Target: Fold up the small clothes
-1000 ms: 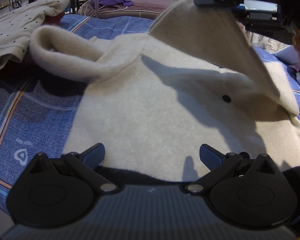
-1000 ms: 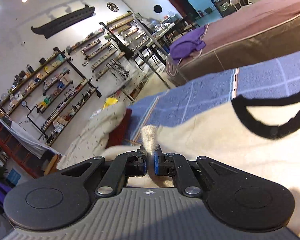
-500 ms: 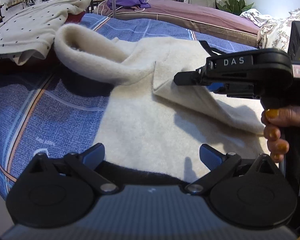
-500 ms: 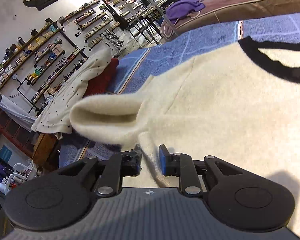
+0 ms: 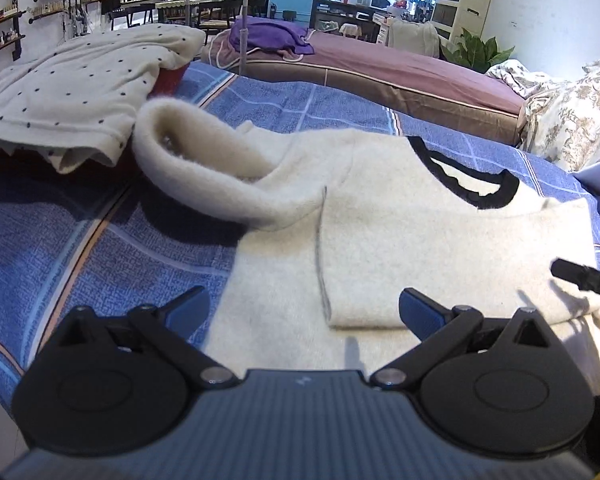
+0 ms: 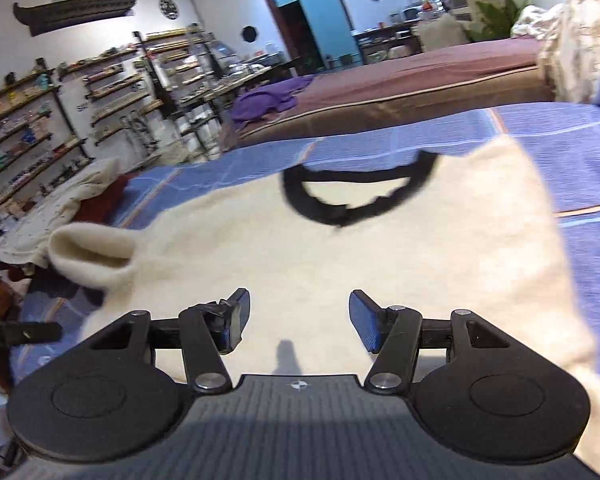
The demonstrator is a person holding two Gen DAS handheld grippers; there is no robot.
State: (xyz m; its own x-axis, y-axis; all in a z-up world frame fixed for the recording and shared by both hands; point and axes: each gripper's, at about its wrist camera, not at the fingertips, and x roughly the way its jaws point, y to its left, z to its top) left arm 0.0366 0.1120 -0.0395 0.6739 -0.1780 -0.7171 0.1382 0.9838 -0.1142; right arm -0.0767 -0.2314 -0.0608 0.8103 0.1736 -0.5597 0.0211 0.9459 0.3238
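A cream fleece top (image 5: 400, 240) with a black neck trim (image 5: 472, 184) lies on the blue checked bedspread (image 5: 80, 256). Its right side is folded over the middle, with the fold edge (image 5: 320, 256) running toward me. Its left sleeve (image 5: 204, 172) lies curled out to the left. My left gripper (image 5: 302, 312) is open and empty over the near hem. My right gripper (image 6: 298, 320) is open and empty just above the top (image 6: 340, 256); its tip shows at the right edge of the left wrist view (image 5: 580, 276).
A white dotted garment (image 5: 72, 92) lies on something red at the back left. A brown mattress (image 5: 380, 72) with a purple cloth (image 5: 264, 36) stands beyond the bedspread. Floral bedding (image 5: 572, 116) is at the right. Wall shelves (image 6: 40, 120) stand far left.
My right gripper carried the top's right side across, laid it down folded, opened and drew back to the right. The left gripper stayed open near the hem.
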